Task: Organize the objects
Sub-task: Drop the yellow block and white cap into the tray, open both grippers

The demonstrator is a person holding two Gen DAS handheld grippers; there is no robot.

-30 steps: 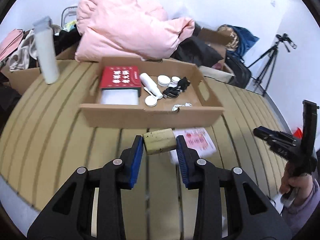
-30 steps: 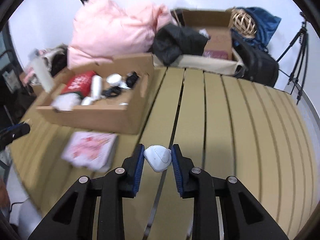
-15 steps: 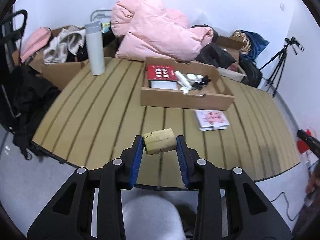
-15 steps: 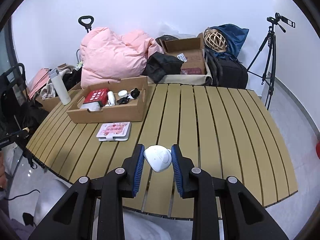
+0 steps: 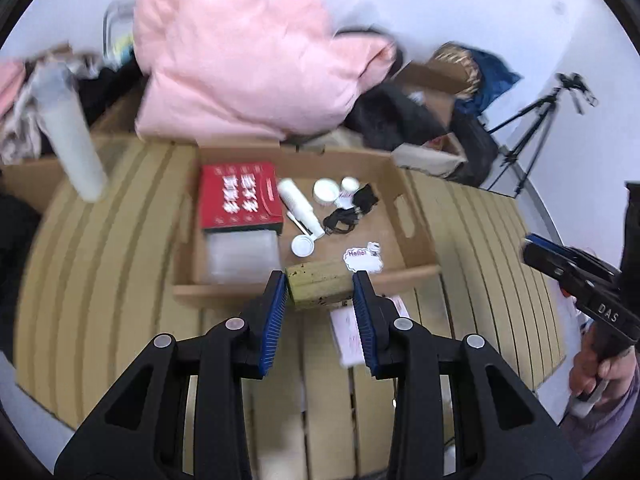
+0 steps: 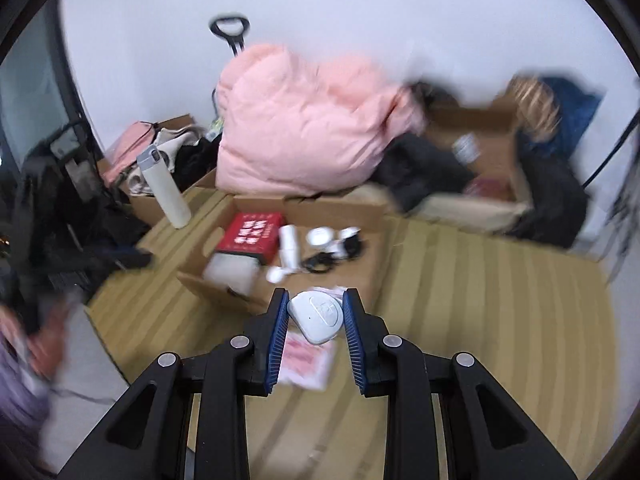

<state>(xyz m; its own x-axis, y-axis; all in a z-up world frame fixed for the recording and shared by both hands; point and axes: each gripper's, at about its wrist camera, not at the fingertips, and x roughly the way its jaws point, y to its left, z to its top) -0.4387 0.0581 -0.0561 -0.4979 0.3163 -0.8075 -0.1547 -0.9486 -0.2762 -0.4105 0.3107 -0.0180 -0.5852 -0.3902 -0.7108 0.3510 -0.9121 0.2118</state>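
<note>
Rough rectangular wooden block [image 5: 320,286], clamped

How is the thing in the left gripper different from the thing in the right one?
The wooden block in the left gripper is tan, boxy and flat-sided; the white gadget in the right gripper is smooth, rounded and plastic-looking. The wooden block has dark specks; the white gadget bears a faint molded mark. Both are small and clamped between blue pads near the cardboard box.

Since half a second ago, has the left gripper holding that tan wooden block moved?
Yes. The left gripper with the tan wooden block has moved forward to the open cardboard box's near wall.
</note>
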